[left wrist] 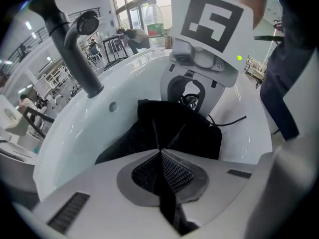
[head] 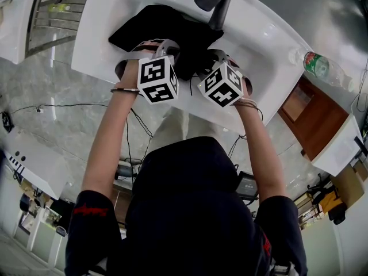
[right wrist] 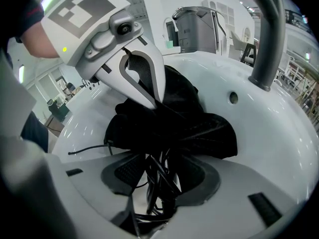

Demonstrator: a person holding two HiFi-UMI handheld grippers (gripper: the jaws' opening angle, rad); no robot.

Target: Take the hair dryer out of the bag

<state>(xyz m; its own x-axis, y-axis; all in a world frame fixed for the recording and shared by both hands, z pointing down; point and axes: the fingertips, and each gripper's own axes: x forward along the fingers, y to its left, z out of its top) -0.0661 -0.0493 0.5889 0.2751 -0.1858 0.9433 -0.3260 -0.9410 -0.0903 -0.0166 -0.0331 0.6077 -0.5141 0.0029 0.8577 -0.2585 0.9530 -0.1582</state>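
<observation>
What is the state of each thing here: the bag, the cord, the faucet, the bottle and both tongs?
bag: crumpled in the sink, one edge pinched.
cord: bundled, partly out of the bag.
left tongs: shut on the bag.
right tongs: shut on the cord.
faucet: no water running.
bottle: upright.

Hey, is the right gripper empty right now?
No, a bundle of black cord is clamped between the jaws of the right gripper.
</observation>
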